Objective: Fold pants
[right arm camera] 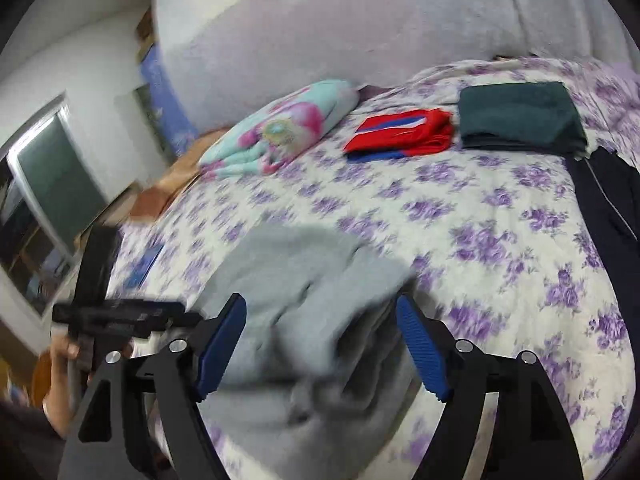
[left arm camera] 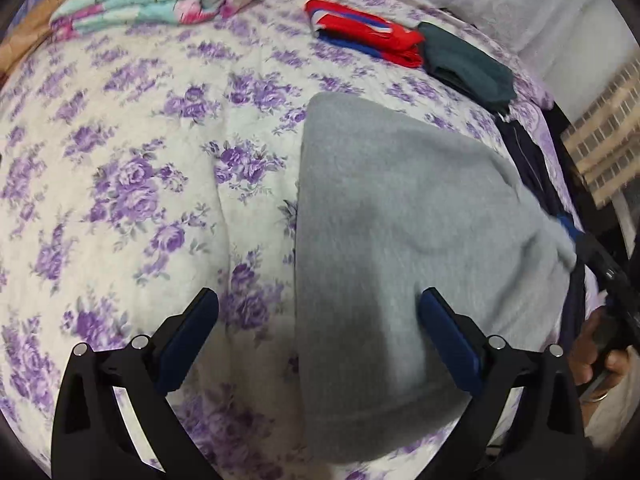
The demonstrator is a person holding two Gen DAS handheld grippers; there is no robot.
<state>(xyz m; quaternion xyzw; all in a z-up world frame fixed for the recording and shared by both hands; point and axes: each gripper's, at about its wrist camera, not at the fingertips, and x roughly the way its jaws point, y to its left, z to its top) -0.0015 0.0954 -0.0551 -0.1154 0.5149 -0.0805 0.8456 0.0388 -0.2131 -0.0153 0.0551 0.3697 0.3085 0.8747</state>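
Observation:
The grey sweatpants [left arm camera: 392,248] lie folded on the purple-flowered bedspread [left arm camera: 132,152]. My left gripper [left arm camera: 320,304] is open just above them, with its right finger over the grey cloth and its left finger over the bedspread. In the right wrist view the grey pants [right arm camera: 304,280] lie rumpled under my right gripper [right arm camera: 322,312], which is open and holds nothing. The right gripper also shows in the left wrist view [left arm camera: 576,236] at the pants' right edge; the frame is blurred there.
A folded red and blue garment [right arm camera: 400,134] and a folded dark green one [right arm camera: 520,114] lie at the far side of the bed. A floral blanket [right arm camera: 280,128] lies by the wall. A dark navy garment [right arm camera: 608,208] lies at the right edge.

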